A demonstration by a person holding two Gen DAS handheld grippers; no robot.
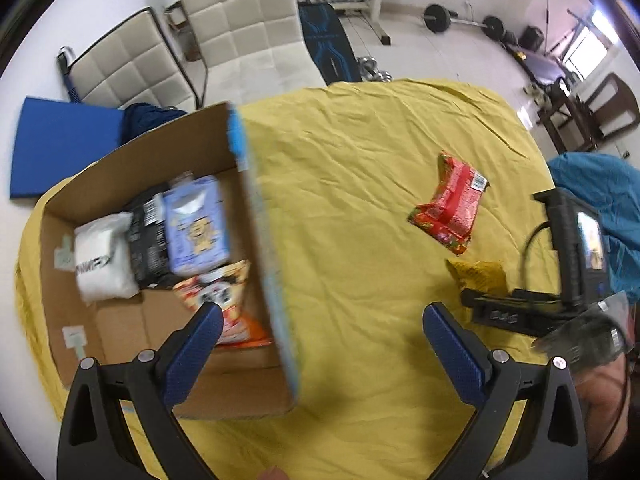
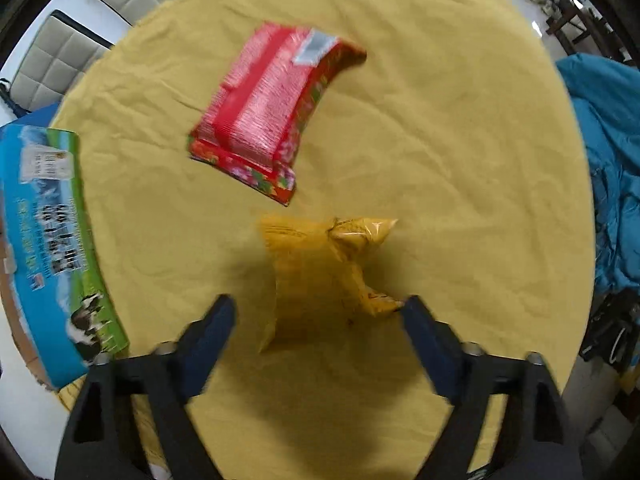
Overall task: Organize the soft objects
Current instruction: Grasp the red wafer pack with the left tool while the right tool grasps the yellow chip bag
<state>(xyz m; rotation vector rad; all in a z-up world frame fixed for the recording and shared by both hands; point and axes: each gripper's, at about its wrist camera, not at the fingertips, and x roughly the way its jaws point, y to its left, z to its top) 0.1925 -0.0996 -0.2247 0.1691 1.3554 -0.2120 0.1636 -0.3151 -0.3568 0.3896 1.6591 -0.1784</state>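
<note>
In the right wrist view a yellow packet [image 2: 316,272] lies on the yellow cloth between the fingers of my right gripper [image 2: 318,308]. The jaws point straight down, open. The right fingertip [image 2: 412,308] is close to the packet's corner; the left one stands clear. A red packet [image 2: 264,108] lies just beyond it, also seen as the red packet [image 1: 448,208] in the left wrist view. My left gripper [image 1: 324,320] hangs open and empty over the right wall of a cardboard box [image 1: 160,152]. The box holds white [image 1: 104,260], black [image 1: 148,244], lilac [image 1: 198,228] and orange [image 1: 236,320] packets.
The yellow cloth [image 1: 360,152] covers a round table. The box's printed blue-green side [image 2: 44,240] faces the right gripper. Cream chairs [image 1: 240,28] and a blue mat [image 1: 60,148] stand beyond the box. A teal cloth [image 2: 600,140] lies off the table's right edge.
</note>
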